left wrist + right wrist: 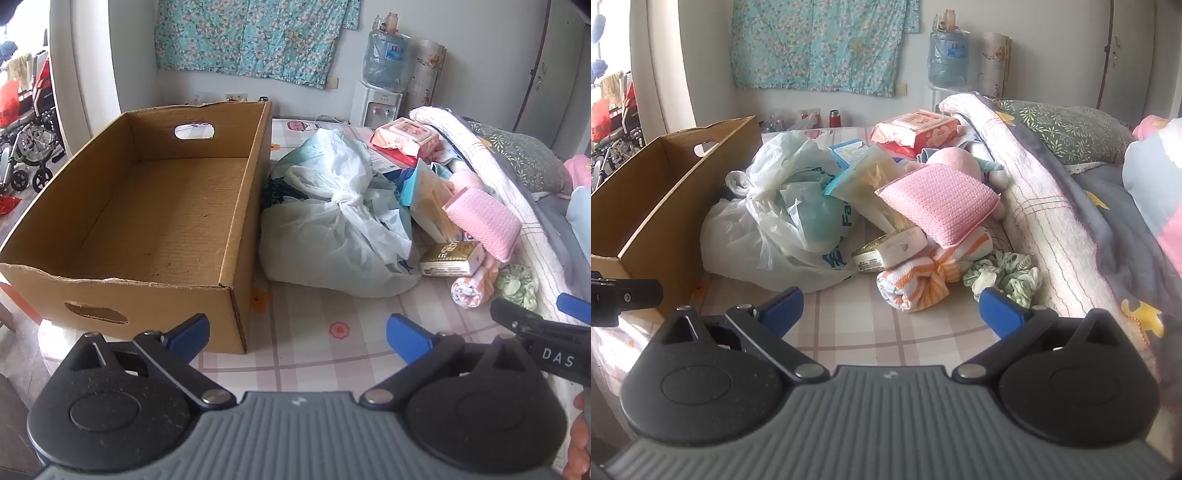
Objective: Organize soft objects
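Currently both grippers, left gripper [297,334] and right gripper [891,307], gape empty; the striped orange-and-white rolled towel [923,277] could unroll if pinched near its loose edge.

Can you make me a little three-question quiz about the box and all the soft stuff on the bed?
1. True or false: the cardboard box already has soft things inside it.
2. What lies on top of the striped orange towel? A) the pink sponge cloth B) a red bottle C) a shoe
3. Fill in: the green scrunchie lies just in front of the right tool, whose jaws are ____.

Key:
1. False, the box shows only its bare bottom.
2. A
3. open, with nothing between them.
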A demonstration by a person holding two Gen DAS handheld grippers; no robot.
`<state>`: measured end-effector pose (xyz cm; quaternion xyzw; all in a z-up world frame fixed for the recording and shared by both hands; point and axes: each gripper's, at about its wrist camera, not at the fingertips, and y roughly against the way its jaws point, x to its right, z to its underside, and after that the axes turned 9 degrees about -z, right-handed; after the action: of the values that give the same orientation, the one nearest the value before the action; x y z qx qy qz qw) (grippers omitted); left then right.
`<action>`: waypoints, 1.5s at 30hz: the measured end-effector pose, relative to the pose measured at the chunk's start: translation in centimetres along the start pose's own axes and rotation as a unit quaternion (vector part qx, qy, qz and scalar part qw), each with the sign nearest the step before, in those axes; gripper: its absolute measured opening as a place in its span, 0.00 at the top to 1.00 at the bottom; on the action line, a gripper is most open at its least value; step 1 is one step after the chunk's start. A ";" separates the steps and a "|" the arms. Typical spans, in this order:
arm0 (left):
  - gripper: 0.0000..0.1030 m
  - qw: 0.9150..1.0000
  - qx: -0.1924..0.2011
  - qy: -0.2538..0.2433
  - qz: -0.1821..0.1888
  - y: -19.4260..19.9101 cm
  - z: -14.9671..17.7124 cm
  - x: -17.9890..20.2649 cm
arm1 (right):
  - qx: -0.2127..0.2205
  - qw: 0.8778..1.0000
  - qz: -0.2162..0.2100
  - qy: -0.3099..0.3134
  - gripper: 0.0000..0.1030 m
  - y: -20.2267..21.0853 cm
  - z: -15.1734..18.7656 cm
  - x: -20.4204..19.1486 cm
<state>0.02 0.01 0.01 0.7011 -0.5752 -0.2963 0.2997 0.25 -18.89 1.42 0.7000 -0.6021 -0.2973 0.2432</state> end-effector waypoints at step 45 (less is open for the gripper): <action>0.01 1.000 -0.006 0.001 -0.012 -1.4 -0.6 -0.6 | -0.021 1.000 -0.012 0.010 0.01 -1.4 -1.2 -1.4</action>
<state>1.24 0.89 -0.61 0.7068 -0.5642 -0.3025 0.3011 1.91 -17.28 1.47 0.7048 -0.5852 -0.3054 0.2600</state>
